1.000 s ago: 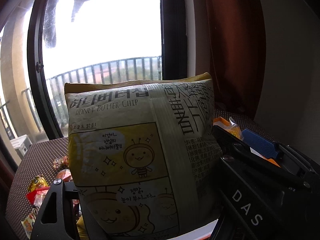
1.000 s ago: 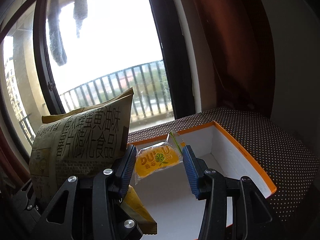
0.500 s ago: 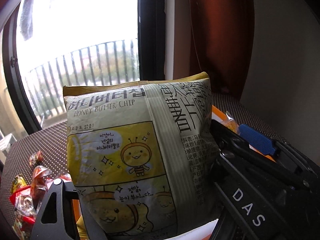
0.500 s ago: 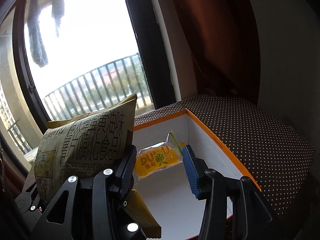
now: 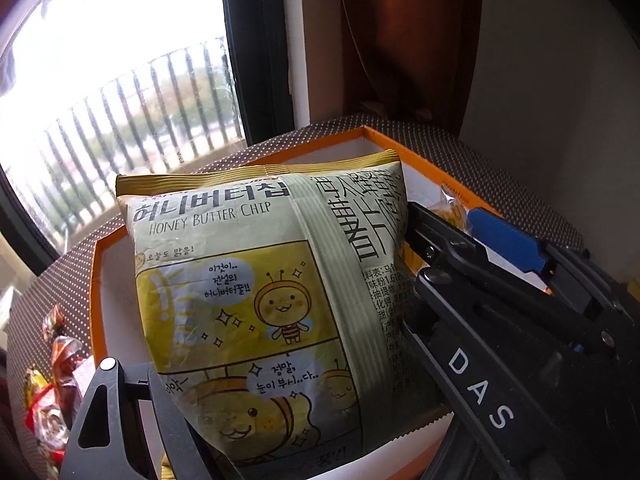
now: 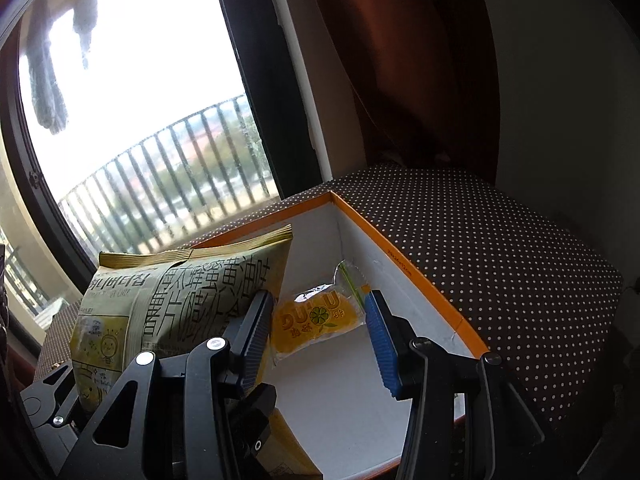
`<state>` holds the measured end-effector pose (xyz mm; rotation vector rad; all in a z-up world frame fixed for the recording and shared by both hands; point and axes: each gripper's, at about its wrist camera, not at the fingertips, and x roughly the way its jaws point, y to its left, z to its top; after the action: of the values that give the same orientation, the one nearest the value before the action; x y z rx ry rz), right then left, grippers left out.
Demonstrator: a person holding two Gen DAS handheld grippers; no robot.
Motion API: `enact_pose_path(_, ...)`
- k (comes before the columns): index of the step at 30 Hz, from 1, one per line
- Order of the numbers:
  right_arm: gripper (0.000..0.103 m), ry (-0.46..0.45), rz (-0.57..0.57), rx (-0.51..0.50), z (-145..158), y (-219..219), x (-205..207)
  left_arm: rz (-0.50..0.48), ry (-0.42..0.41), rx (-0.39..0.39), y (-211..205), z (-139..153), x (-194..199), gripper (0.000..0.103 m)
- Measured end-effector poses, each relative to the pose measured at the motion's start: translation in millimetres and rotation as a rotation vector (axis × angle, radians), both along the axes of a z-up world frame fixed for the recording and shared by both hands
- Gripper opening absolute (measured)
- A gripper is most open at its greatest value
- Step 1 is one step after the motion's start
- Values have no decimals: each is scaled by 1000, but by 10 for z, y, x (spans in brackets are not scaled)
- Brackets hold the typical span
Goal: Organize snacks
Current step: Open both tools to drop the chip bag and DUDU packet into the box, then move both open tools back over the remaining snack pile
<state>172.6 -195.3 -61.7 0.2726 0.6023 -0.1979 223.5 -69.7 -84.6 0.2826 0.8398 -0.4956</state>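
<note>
Chip bag (image 5: 256, 300), light, puffy and crushable, is hanging over the orange-rimmed box (image 6: 420, 276); my left gripper (image 5: 280, 420) is clenching its lower part. My right gripper (image 6: 320, 320) is pinching the small yellow packet (image 6: 316, 318) just beside it.

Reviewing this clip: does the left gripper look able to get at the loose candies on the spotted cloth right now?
Probably not. The left gripper is shut on the chip bag over the orange-rimmed box, so its fingers are occupied; the candies lie outside the box to its left.
</note>
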Motion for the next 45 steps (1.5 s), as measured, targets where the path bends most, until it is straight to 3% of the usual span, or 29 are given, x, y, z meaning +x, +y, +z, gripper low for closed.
enact_pose_path(7, 54, 41, 33, 12, -108, -6, 45, 11, -48, 53, 194, -67, 204, 87)
enact_pose_path(10, 62, 62, 46, 16, -123, -17, 77, 8, -60, 47, 265, -71, 244, 88)
enact_pose_path(12, 74, 56, 42, 12, -106, -25, 71, 4, -60, 40, 318, -94, 305, 89)
enact_pose_path(18, 83, 16, 55, -4, -68, -29, -83, 18, -97, 35, 542, -43, 463, 93)
enact_pose_path(20, 83, 14, 64, -5, -63, -22, -90, 14, -121, 31, 596, -1, 421, 98)
enact_pose_path(24, 85, 11, 74, -13, -43, 24, -125, 31, -210, 32, 323, 76, -85, 100)
enact_pose_path(27, 92, -4, 68, -19, -10, 57, -197, 38, -221, 6, 325, 158, -232, 101)
enact_pose_path(31, 92, -19, 72, -29, 41, 148, -296, 57, -244, -13, 300, 319, -547, 102)
enact_pose_path(45, 93, -83, 139, -81, 291, 630, -567, 152, -314, -90, 794, 571, -852, 102)
